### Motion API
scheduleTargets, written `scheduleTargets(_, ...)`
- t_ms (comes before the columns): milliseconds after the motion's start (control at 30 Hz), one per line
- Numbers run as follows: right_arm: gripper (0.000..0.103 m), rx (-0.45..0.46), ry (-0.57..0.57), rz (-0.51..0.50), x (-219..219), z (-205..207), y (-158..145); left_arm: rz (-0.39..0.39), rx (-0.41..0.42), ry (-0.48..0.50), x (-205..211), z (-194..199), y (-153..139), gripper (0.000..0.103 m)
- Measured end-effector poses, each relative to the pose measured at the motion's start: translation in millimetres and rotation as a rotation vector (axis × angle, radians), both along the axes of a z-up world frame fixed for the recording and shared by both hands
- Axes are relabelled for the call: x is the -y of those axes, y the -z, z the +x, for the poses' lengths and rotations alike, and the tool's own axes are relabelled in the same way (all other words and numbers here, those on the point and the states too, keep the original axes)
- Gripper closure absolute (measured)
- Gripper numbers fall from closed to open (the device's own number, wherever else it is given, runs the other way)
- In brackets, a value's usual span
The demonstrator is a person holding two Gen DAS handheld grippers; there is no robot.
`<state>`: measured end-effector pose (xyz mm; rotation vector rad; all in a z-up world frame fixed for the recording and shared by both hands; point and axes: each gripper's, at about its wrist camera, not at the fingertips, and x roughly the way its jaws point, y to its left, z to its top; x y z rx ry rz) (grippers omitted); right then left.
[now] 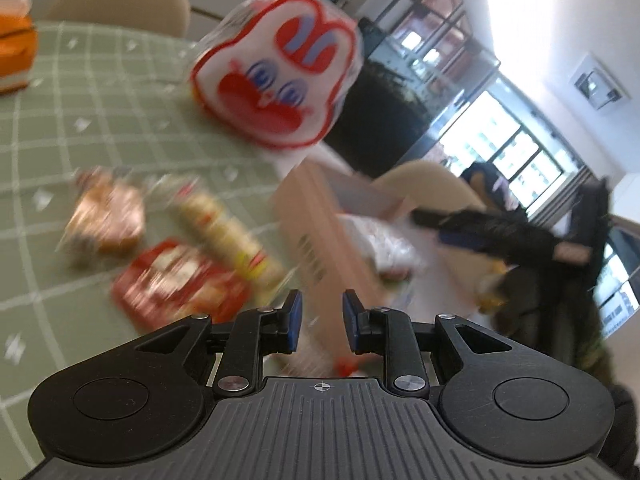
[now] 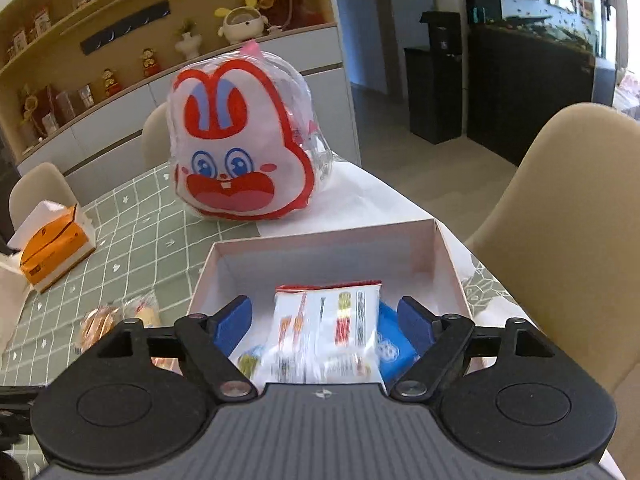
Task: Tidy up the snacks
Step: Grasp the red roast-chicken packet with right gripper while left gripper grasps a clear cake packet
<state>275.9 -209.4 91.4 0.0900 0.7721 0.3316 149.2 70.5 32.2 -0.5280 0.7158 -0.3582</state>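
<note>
Left wrist view: left tool (image 1: 322,320), fingers slightly parted and empty, hangs above snack packets (image 1: 176,276) on the desk (image 1: 100,120) beside the box (image 1: 320,220). Right wrist view: right tool (image 2: 324,324), open wide, flanks a white packet (image 2: 328,324) inside the box (image 2: 448,256).

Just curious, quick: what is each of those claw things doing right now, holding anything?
Left gripper: open, holding nothing.
Right gripper: open, empty, above a white snack packet in the box.
</note>
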Motion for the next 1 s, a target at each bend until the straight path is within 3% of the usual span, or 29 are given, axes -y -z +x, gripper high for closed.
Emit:
scheduleTargets(300,0.022,0.12,-0.088,-0.123,-13.4,-118.4,2.8,-0.06,-0.079,0.049,-10.4,-37.5,36.2,0.078)
scheduleTargets(533,0.022,0.056,-0.195,-0.065,-43.6,-167.7,28.5,-0.045,-0.087,0.202,3.8,-84.1,34.1,0.078)
scheduleTargets(600,0.022,0.059,-0.222,-0.086,-56.9,-171.5,35.0,-0.022,-0.061,0.153,-0.4,-95.8,30.2,0.078)
scheduleTargets(700,0.022,0.043,-0.248,-0.126,-73.0,-175.1,48.2,-0.034,-0.008,-0.014,-27.8,-107.3,22.2,0.078)
scheduleTargets(767,0.021,0.036,-0.252,-0.145,-78.5,-175.5,55.4,-0.041,-0.02,-0.098,-43.0,-112.1,22.1,0.078)
scheduleTargets(1000,0.019,0.004,-0.2,-0.118,-55.0,-174.6,63.5,-0.082,-0.118,-0.057,-40.9,-106.6,38.7,0.078)
